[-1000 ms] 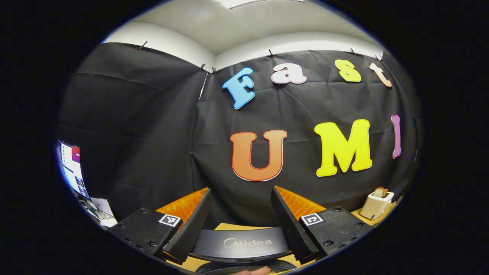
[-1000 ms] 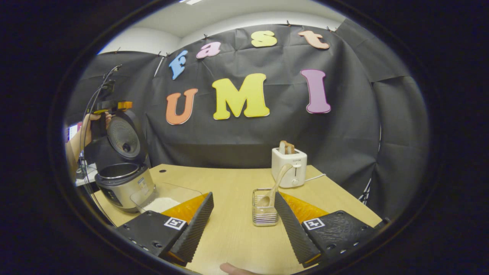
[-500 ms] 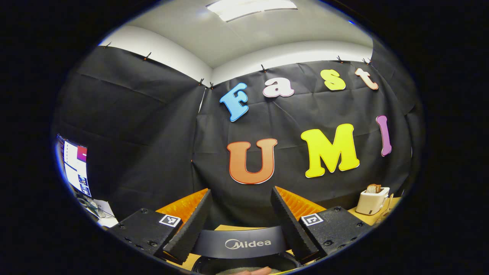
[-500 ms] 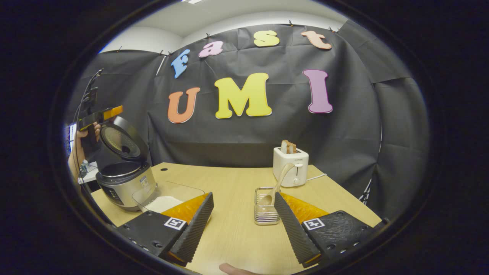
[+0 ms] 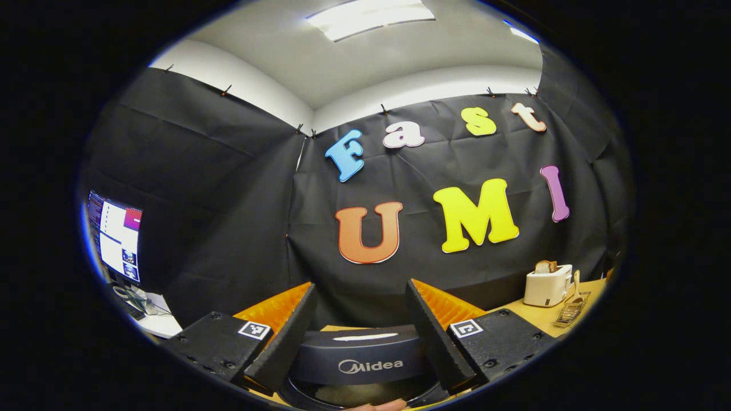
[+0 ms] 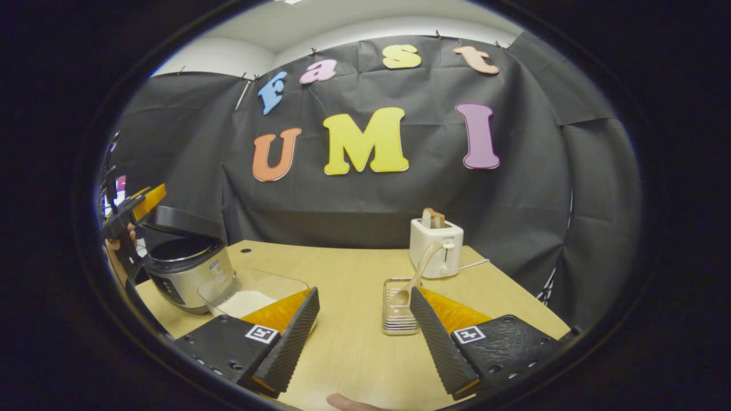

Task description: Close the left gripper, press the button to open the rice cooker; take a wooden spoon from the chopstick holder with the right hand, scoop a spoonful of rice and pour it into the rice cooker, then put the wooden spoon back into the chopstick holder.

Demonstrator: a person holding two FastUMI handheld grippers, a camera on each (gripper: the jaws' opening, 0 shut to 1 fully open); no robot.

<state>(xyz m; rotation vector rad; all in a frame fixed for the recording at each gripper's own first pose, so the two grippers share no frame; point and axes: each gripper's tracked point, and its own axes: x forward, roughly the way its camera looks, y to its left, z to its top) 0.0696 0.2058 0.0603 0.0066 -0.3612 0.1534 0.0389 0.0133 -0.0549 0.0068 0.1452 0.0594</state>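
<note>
Weighing the risks —
Rice cooker: the silver, round rice cooker point(image 6: 185, 274) sits at the far left of the pale wooden surface point(image 6: 348, 342); its dark lid point(image 6: 180, 221) looks low over the pot rather than propped upright, so it may drop shut before any rice arrives.
Left gripper: the left gripper point(image 5: 360, 334) has its fingers apart, the lid's dark front edge showing between them, clamped on nothing.
Right gripper: the right gripper point(image 6: 365, 337) also has fingers apart, empty, near the surface's front edge.
Spoon: the light wooden spoon point(image 6: 414, 277) stands tilted in the wire chopstick holder point(image 6: 397, 308), just beside the right finger — a careless reach could tip the holder.
Rice: the clear tray of white rice point(image 6: 251, 297) lies beside the cooker; a full spoon could spill in transit.
</note>
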